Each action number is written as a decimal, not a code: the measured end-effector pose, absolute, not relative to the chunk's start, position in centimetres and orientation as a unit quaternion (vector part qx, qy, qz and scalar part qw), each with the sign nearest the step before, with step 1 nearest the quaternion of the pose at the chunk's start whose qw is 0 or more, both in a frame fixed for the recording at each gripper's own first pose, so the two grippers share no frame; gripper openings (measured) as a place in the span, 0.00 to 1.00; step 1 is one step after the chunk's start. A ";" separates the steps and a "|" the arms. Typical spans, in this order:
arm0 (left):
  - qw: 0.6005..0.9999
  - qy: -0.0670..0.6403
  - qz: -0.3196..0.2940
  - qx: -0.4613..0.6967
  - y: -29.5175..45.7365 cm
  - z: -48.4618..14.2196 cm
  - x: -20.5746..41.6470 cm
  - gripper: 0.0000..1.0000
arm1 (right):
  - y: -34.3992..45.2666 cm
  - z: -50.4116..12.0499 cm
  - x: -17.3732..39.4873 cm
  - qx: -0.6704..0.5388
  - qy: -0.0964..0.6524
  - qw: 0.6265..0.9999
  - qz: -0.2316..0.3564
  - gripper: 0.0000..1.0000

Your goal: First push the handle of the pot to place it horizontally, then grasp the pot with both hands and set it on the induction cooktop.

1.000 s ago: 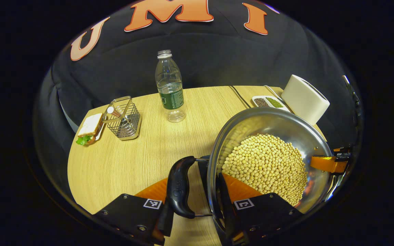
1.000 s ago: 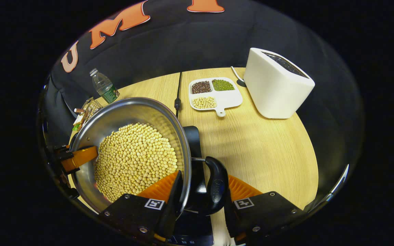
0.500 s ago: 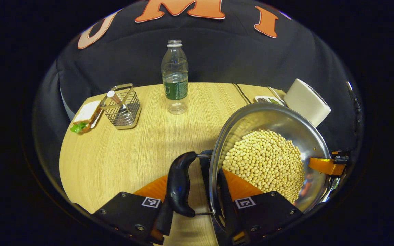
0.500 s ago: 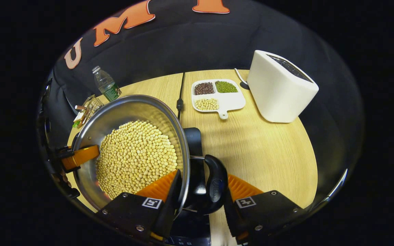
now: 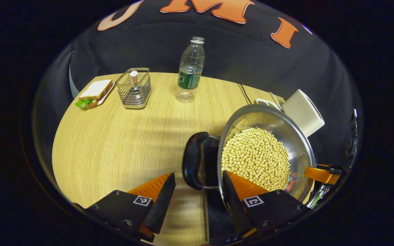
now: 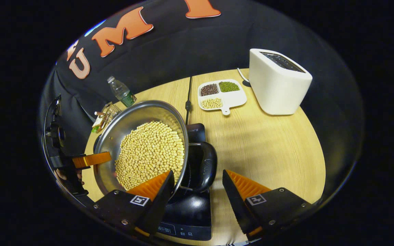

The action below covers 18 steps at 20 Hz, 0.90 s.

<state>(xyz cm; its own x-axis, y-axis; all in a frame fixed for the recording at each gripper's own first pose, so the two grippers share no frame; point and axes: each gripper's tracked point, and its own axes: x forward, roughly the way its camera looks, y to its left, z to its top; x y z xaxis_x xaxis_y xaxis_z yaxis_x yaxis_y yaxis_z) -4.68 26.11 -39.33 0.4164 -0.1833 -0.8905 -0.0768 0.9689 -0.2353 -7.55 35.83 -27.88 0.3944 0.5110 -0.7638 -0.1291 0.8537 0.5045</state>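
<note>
In the left gripper view, your left claw (image 5: 197,191) stands open astride the pot (image 5: 265,153) handle (image 5: 193,160), gripping nothing, with the pot resting on the induction cooktop (image 5: 217,208). In the right gripper view, your right claw (image 6: 197,191) is likewise spread wide beside the other handle (image 6: 206,167); the placing looks done, so draw both claws straight back without knocking the handles.

Wooden table (image 6: 272,143) carries cooktop (image 6: 192,205), toaster (image 6: 277,82), tray (image 6: 222,97), bottle (image 5: 190,70), wire rack (image 5: 133,89), sandwich (image 5: 94,92).

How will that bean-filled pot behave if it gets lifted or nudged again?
Probably heavy for its size: the pot is piled with beans. The load would likely shift if tilted, since the beans are loose and round. The polished steel wall looks slick, so the black side handles seem the safer grip.
</note>
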 end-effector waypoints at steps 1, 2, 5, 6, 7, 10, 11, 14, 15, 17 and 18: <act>0.837 0.533 -0.033 -0.117 26.3 -38.5 -4.8 0.81 | 34.9 -27.0 -7.7 0.191 0.505 0.819 0.195 0.90; 0.842 0.526 -0.036 -0.112 26.5 -37.6 -4.8 0.81 | 33.7 -26.1 -7.9 0.189 0.496 0.826 0.191 0.92; 0.860 0.500 -0.032 -0.093 26.9 -34.3 -5.0 0.80 | 30.1 -24.0 -7.6 0.187 0.455 0.855 0.164 0.93; 0.868 0.486 -0.030 -0.095 27.0 -33.0 -4.8 0.80 | 29.0 -23.2 -7.3 0.189 0.441 0.863 0.156 0.93; 0.877 0.471 -0.026 -0.097 27.1 -31.6 -4.5 0.78 | 27.7 -22.1 -6.9 0.186 0.426 0.873 0.148 0.94; 0.903 0.421 -0.009 -0.082 28.5 -26.7 -2.7 0.78 | 24.6 -18.4 -5.6 0.174 0.361 0.906 0.134 0.94; 0.914 0.399 -0.004 -0.078 29.1 -24.6 -1.8 0.78 | 23.4 -17.0 -5.0 0.173 0.341 0.915 0.132 0.95; 0.944 0.321 0.007 -0.072 29.8 -17.5 0.9 0.78 | 20.0 -11.4 -3.1 0.176 0.275 0.938 0.120 0.95; 0.954 0.293 0.012 -0.065 30.1 -15.1 1.3 0.78 | 19.0 -9.7 -2.6 0.174 0.254 0.944 0.117 0.95; 0.972 0.231 0.018 -0.040 30.2 -10.6 2.6 0.78 | 17.3 -6.1 -1.9 0.174 0.210 0.955 0.116 0.95; 0.979 0.202 0.022 -0.027 30.1 -8.3 3.0 0.77 | 16.7 -4.2 -1.7 0.174 0.185 0.960 0.118 0.95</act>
